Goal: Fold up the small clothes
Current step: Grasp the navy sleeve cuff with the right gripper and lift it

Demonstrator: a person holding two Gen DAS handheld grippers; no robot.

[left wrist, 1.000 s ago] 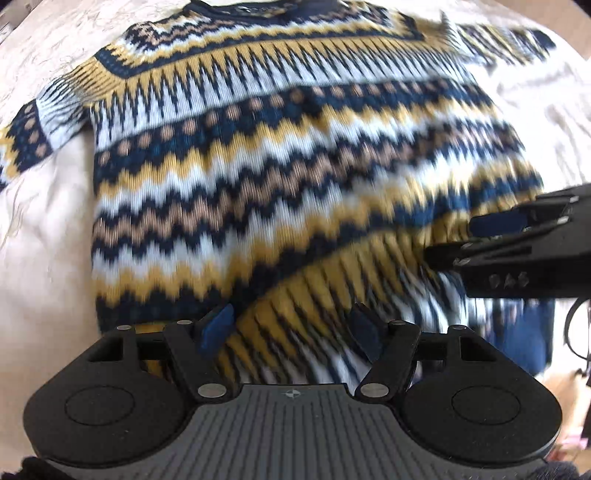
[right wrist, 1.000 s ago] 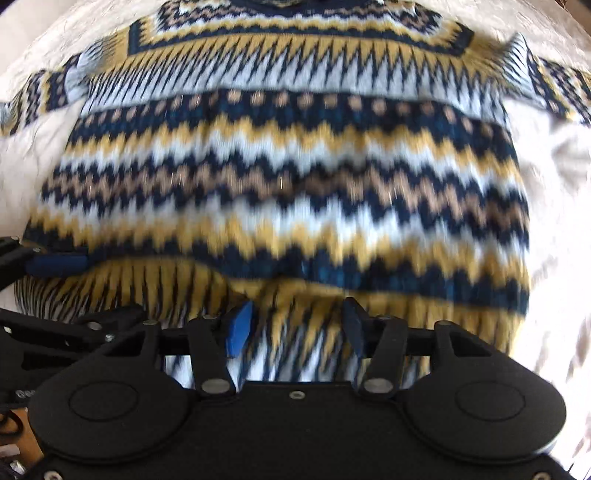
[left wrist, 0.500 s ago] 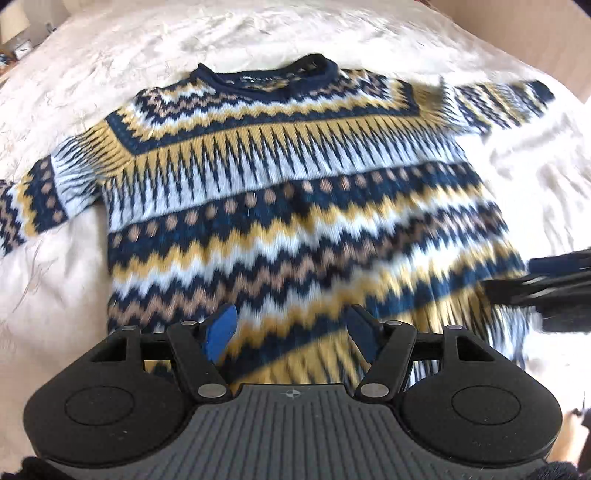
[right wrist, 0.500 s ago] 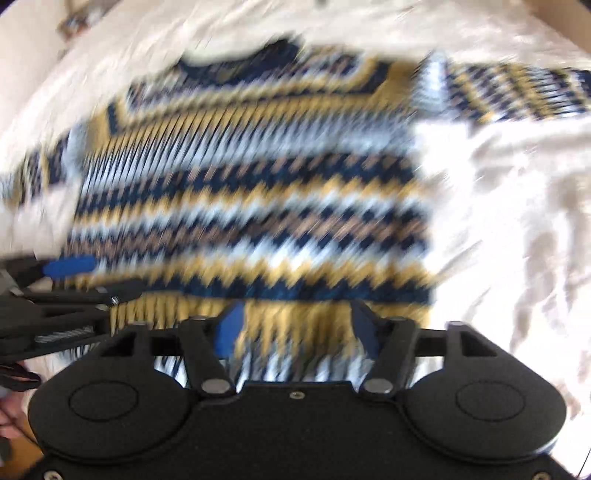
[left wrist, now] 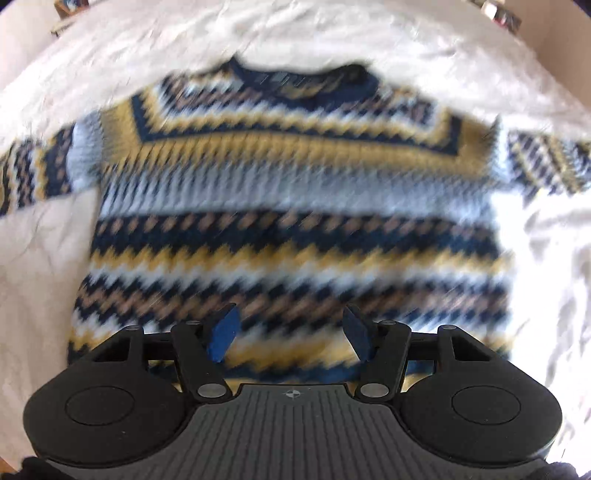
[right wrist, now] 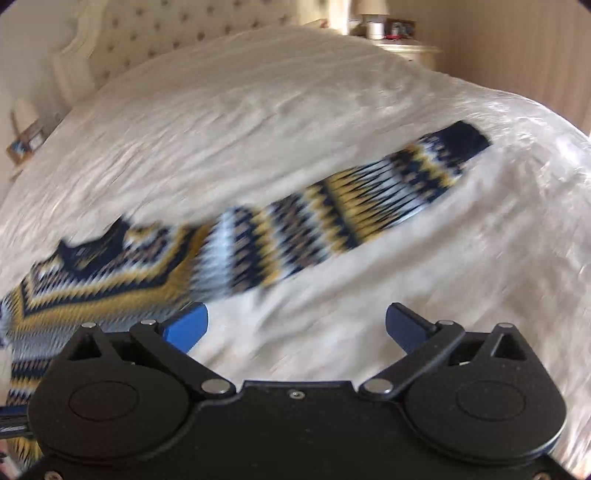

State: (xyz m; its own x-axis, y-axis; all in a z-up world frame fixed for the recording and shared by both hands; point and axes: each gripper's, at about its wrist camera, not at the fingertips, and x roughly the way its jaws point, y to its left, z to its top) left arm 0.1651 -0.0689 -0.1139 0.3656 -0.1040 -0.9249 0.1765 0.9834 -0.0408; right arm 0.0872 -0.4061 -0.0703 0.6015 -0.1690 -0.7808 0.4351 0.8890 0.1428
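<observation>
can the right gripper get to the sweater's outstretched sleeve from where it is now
Probably yes. The sleeve lies flat on the bedspread ahead of the right gripper, nothing lies between them, and its empty jaws are opening wide.

The sweater (left wrist: 295, 221) is a thick, matt knit with a fuzzy, woolly face in navy, mustard, tan and pale blue zigzags, and its sleeve (right wrist: 369, 206) running toward two o'clock in the right wrist view shows the same soft knit. The bed (right wrist: 295, 110) under it is covered in cream cloth, crinkled and faintly lustrous where light strikes it, with a buttoned, padded headboard (right wrist: 177, 33) at eleven o'clock. The left gripper (left wrist: 291, 336) and right gripper (right wrist: 295, 325) are matt black plastic with a fine grainy finish, small bright metal pins at the pivots and smooth blue pads (right wrist: 186, 328).
</observation>
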